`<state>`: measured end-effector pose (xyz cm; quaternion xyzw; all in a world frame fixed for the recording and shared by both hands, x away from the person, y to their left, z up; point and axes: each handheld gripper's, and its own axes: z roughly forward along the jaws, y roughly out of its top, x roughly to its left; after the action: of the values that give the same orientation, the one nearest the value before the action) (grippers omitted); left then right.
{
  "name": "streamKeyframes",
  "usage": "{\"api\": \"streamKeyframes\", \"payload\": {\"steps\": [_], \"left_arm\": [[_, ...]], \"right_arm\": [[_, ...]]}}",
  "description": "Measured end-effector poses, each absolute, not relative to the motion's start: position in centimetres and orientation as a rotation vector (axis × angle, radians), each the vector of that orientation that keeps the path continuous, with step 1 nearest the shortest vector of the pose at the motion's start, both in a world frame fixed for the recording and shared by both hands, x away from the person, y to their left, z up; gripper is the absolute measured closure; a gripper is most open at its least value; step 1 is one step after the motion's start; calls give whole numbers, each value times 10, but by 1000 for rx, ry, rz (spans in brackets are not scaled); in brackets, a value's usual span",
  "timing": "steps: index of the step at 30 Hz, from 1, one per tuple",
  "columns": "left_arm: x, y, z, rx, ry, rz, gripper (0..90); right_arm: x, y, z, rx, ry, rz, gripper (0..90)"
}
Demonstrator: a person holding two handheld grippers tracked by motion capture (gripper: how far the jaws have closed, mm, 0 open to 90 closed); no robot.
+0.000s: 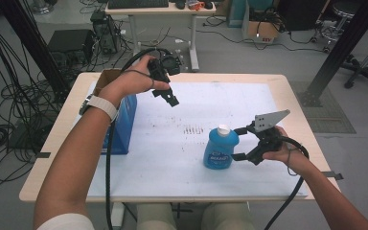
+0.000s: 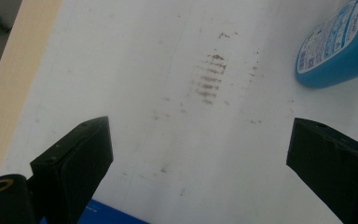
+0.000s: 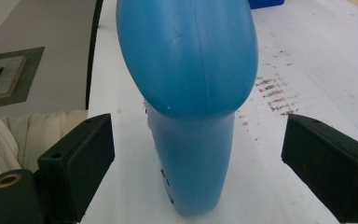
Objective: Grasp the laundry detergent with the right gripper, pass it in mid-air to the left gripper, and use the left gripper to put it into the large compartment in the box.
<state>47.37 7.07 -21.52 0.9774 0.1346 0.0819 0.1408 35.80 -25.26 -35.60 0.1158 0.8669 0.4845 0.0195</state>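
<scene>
One blue plastic bottle with a white cap (image 1: 221, 147) stands upright on the white paper sheet (image 1: 182, 158) that covers the pale wooden table (image 1: 57, 143), toward the person's right side and near the front edge. Its body is flat-sided and narrow when seen edge-on from the right gripper view, with a bulging rounded shoulder; it looks like smooth, slightly yielding plastic, probably moderately heavy if full, and likely slippery on the glossy label face. I judge the best hold to be across the narrow lower body below the shoulder, where the walls run straight and the pads can sit flat. The right gripper (image 1: 239, 143) sits level just beside the bottle, its two black jaws spread wide with the bottle between them and a clear gap on each side, so nothing is pinched yet. The left gripper (image 1: 168, 97) hangs well apart, above the far part of the sheet, jaws also spread and empty. One blue rectangular box (image 1: 124, 125) stands at the sheet's left edge, and one patch of brown smudges (image 1: 193, 130) marks the paper.
</scene>
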Motion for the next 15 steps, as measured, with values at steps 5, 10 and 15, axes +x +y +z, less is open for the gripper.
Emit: {"api": "streamKeyframes", "payload": {"steps": [5,10,15], "left_arm": [[474,71,-215,2822,389,237,72],[474,71,-215,2821,390,237,72],[473,72,-215,2823,388,239,72]], "right_arm": [[358,-252,-356,360,2696,1499,94],[359,-252,-356,361,2696,1498,94],[357,-251,-356,383,2707,1501,94]]}}
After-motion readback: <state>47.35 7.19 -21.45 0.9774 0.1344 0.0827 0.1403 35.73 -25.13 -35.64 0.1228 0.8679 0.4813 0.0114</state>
